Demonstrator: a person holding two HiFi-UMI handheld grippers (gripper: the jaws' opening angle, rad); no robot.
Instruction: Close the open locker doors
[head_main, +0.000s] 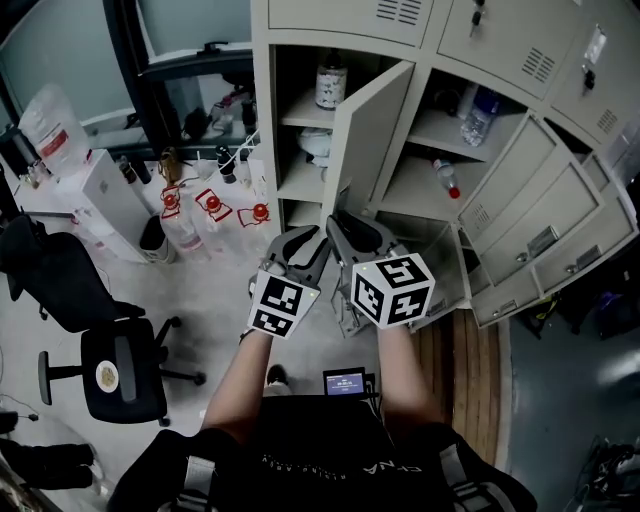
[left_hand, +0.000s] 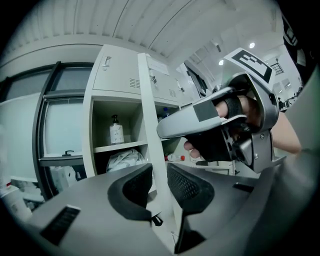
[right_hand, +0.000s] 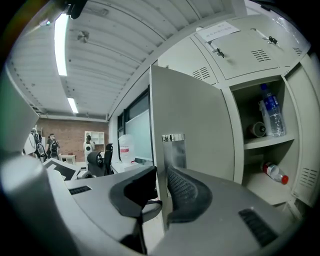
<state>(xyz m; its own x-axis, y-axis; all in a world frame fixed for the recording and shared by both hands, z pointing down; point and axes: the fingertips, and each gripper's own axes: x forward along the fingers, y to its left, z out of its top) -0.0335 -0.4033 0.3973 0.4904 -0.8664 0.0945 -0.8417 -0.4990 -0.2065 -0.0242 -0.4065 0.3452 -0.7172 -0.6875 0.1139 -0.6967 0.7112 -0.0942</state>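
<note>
Grey sheet-metal locker door (head_main: 372, 135) stands between ribbed black fingers (right_hand: 187, 192).

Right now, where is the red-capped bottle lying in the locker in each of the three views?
Head view: the red-capped bottle lies on the right compartment's lower level, right of centre.
Left gripper view: near centre, just right of the open locker door.
Right gripper view: lower right, on the lower level.
Shared landmark: the open locker door; the bottle is to its right in every view.

The lockers (head_main: 520, 40) are seen steeply from above in the head view; the edge of the open door (left_hand: 152, 125) (right_hand: 190, 110) is shared, close and level, by both gripper views.
</note>
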